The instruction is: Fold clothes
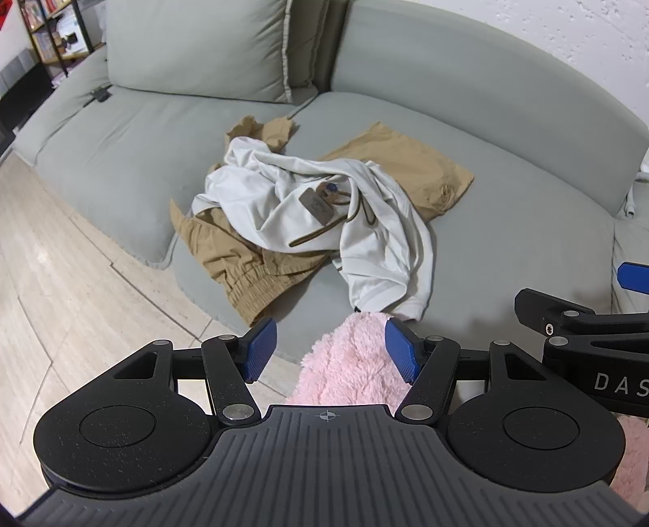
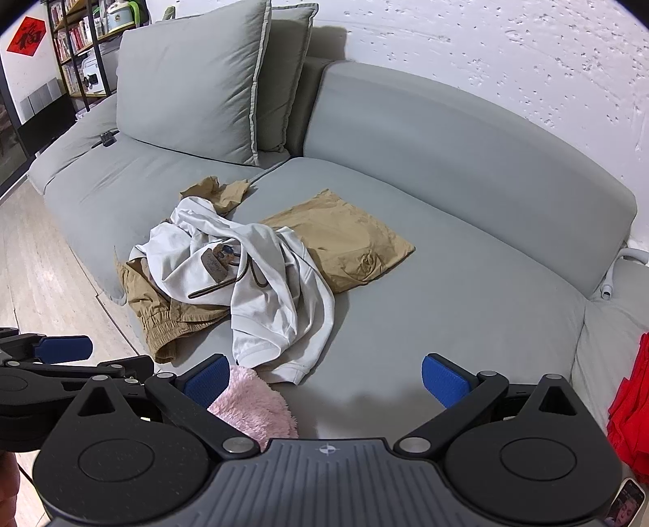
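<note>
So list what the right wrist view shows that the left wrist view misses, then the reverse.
Only the right wrist view shows the red cloth at the sofa's right end, the red wall sign and the open left gripper from the side. Only the left wrist view shows the right gripper from the side. Both share the sofa, white top, tan clothes and pink fleece.

Both tools match: the left gripper (image 1: 330, 350) and right gripper (image 2: 324, 383) have matte black linkage arms, silver rivets, ribbed grey housings bearing a crosshair mark, and textured blue fingers (image 1: 259, 348).
</note>
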Motion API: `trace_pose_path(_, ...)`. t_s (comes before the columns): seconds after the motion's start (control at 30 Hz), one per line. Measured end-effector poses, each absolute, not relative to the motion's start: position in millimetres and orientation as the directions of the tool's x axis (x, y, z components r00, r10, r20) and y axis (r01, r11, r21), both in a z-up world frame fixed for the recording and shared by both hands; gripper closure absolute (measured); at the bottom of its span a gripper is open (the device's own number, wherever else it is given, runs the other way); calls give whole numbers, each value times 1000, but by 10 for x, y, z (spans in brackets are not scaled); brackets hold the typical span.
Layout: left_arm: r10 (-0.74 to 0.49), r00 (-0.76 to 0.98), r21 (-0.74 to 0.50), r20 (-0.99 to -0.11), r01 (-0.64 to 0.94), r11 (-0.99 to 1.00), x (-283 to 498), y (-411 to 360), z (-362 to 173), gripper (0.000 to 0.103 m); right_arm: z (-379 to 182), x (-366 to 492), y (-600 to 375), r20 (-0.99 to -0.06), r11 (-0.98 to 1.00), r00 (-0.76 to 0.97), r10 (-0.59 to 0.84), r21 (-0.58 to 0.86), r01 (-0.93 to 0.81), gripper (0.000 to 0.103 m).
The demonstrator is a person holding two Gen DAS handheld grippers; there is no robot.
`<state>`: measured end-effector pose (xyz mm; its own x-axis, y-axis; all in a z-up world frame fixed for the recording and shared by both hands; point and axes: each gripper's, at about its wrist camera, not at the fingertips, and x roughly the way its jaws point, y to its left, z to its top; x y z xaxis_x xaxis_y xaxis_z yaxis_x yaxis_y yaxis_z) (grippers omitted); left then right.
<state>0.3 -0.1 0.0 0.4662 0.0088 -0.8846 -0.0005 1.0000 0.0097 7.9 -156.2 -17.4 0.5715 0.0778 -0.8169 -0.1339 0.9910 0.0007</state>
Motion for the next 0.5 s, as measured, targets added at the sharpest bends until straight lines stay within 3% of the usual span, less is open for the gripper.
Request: trace_pose_path(0.5, 2, 469, 1, -883, -3, 1000, 4, 47, -36, 38, -182, 97, -1530, -816, 991, 575, 63, -15, -130, 1)
